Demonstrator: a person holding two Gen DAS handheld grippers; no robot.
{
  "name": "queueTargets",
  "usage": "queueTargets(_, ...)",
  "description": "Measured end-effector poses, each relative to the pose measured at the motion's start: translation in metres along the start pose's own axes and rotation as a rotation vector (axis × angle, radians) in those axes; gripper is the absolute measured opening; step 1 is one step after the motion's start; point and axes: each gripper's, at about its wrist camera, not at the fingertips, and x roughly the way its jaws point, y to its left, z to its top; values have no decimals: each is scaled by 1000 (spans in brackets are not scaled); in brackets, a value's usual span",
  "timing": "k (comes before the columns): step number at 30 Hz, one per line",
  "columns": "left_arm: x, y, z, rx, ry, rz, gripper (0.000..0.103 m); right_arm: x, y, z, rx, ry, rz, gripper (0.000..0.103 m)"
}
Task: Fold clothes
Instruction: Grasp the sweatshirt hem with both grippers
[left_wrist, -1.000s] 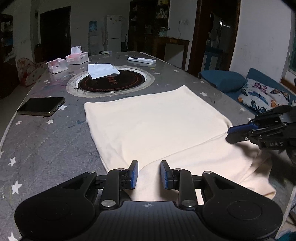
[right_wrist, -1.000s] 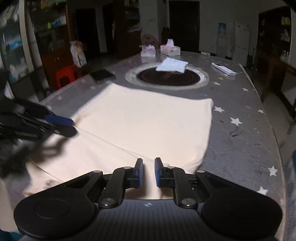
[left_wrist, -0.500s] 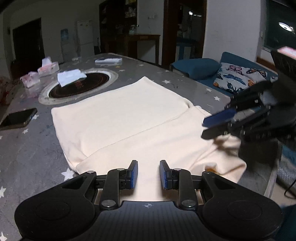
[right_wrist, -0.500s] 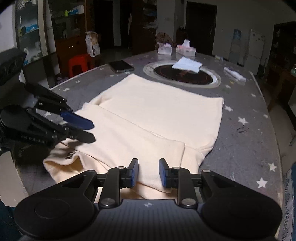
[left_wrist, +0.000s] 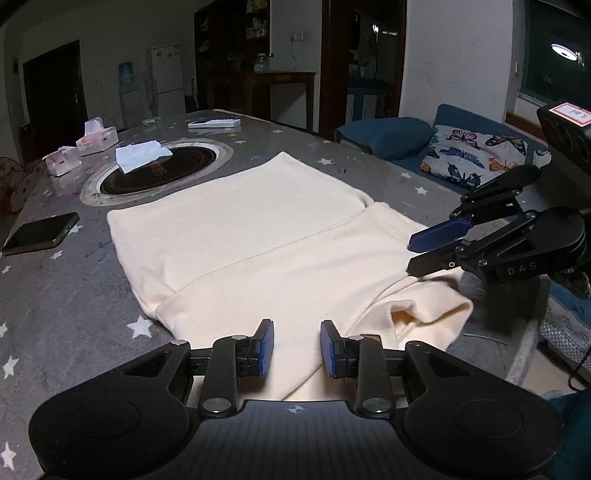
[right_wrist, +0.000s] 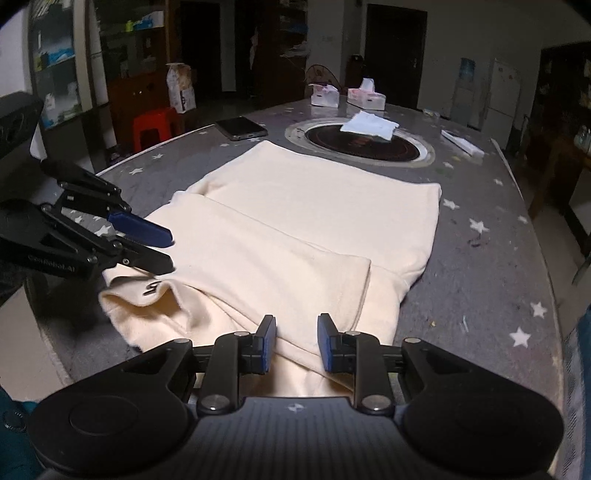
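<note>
A cream garment (left_wrist: 258, 236) lies flat on the grey star-patterned table (left_wrist: 66, 295), one layer folded over the other. Its collar end (right_wrist: 151, 291) bunches at the near edge. My left gripper (left_wrist: 297, 332) hovers over the near hem; its jaws are opening, with cloth under them but not pinched. My right gripper (right_wrist: 297, 325) also stands open above the folded edge (right_wrist: 364, 280), gripping nothing. In the other hand's view, the right gripper (left_wrist: 412, 254) is at the right and the left gripper (right_wrist: 171, 251) at the left, both beside the collar end.
A round hob (left_wrist: 159, 170) set in the table carries a white tissue (left_wrist: 142, 155). A phone (left_wrist: 40, 234), two tissue boxes (left_wrist: 98, 138) and a remote (left_wrist: 214, 123) lie around it. A blue sofa with a butterfly cushion (left_wrist: 476, 155) stands past the table's right edge.
Both grippers have drawn back toward the near table edge, showing more of the garment and its collar end. The right gripper's jaws have spread from nearly shut to apart.
</note>
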Motion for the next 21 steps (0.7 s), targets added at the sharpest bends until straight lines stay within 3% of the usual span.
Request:
queueTargets(4,-26,-4,-9,42,-15,2,48,-14,0,2,-26,-9,3,31)
queueTargets(8,-39,-21,-22,156,-14,7,48,-22,1,0,-81,13,-2,37)
queueTargets(16,-20,-52,-35,359,-59,54,48,-34,15,-15,-220,46,-12,52)
queueTargets(18,-15,-53,-35,375,-65,50,40,-37,21,-21,-259,48,-11,56)
queueTargets(20,-12,-54,-35,384,-72,47,22,-37,25,-26,-289,52,-5,57)
queueTargets(21,-11,-53,-34,377,-76,47,19,-37,28,-28,-303,53,-4,59)
